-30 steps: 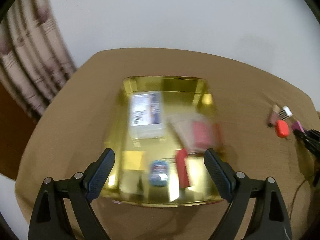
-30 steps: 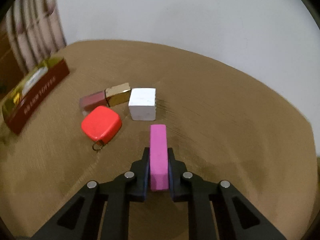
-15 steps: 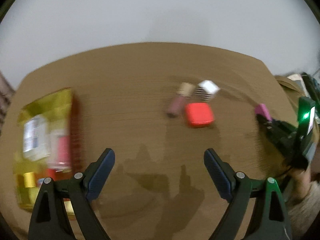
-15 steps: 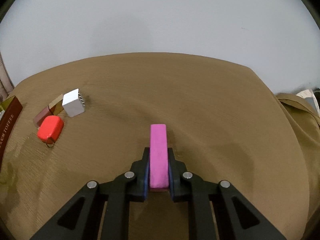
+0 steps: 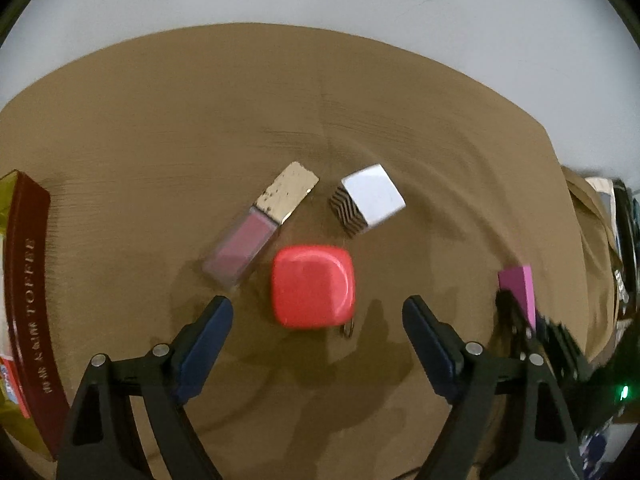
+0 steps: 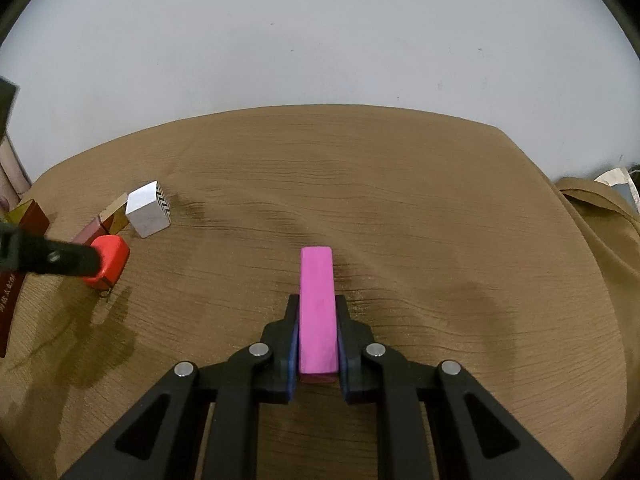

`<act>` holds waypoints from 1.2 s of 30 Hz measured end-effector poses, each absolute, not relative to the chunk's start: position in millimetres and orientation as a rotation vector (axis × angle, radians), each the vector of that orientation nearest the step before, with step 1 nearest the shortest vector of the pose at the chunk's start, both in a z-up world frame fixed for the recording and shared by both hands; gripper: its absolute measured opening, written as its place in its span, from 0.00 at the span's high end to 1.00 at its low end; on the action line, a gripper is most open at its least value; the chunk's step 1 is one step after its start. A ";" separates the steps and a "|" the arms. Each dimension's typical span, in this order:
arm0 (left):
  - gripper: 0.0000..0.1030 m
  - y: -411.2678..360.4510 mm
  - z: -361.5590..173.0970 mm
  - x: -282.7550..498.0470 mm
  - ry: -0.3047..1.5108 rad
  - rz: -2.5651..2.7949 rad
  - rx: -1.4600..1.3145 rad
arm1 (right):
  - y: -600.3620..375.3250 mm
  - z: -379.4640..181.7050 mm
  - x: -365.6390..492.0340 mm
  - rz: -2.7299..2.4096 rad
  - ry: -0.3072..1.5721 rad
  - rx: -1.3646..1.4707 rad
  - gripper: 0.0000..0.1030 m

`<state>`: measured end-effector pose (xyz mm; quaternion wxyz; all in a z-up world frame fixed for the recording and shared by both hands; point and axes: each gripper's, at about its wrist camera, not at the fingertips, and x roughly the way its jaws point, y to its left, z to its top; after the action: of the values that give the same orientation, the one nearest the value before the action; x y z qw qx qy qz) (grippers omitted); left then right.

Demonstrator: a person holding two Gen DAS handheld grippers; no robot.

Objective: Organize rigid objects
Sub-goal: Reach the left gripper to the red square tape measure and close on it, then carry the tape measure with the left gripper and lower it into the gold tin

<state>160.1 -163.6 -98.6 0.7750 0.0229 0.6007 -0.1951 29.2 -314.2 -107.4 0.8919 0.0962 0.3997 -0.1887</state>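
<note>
My left gripper (image 5: 314,310) is open, its fingers either side of a red rounded-square case (image 5: 313,285) with a small metal ring, just short of it. Behind the case lie a pink lip-gloss tube with a gold cap (image 5: 262,222) and a white cube with black zigzag sides (image 5: 368,199). My right gripper (image 6: 317,312) is shut on a pink rectangular block (image 6: 317,312) and holds it above the brown cloth; the block also shows in the left wrist view (image 5: 519,286). The red case (image 6: 111,255), tube (image 6: 96,227) and cube (image 6: 148,209) show at the left of the right wrist view.
A gold tin with a dark red lettered side (image 5: 30,292) stands at the left edge, with items inside. The brown tablecloth (image 6: 400,208) covers the table. A white wall is behind. Clutter lies off the table's right edge (image 5: 622,240).
My left gripper has swung from over the gold tin to the right and moved in close to the red case. My right gripper, holding the pink block, has turned right and drawn back from the group.
</note>
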 end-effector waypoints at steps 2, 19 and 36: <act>0.26 -168.5 -102.8 164.1 1.313 -0.408 0.062 | -333.0 -100.2 15.8 -0.386 0.825 0.211 0.85; 0.59 -200.3 -118.8 137.4 1.253 -0.363 0.175 | -352.8 -93.3 5.2 -0.368 0.815 0.251 0.85; 0.59 -146.6 -91.3 83.4 1.141 -0.407 0.238 | -343.6 -87.7 7.7 -0.400 0.833 0.199 0.85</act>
<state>83.4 -146.6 -91.3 0.8154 0.1117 0.5349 -0.1909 7.7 -343.6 -87.7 0.8904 0.0958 0.4012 -0.1926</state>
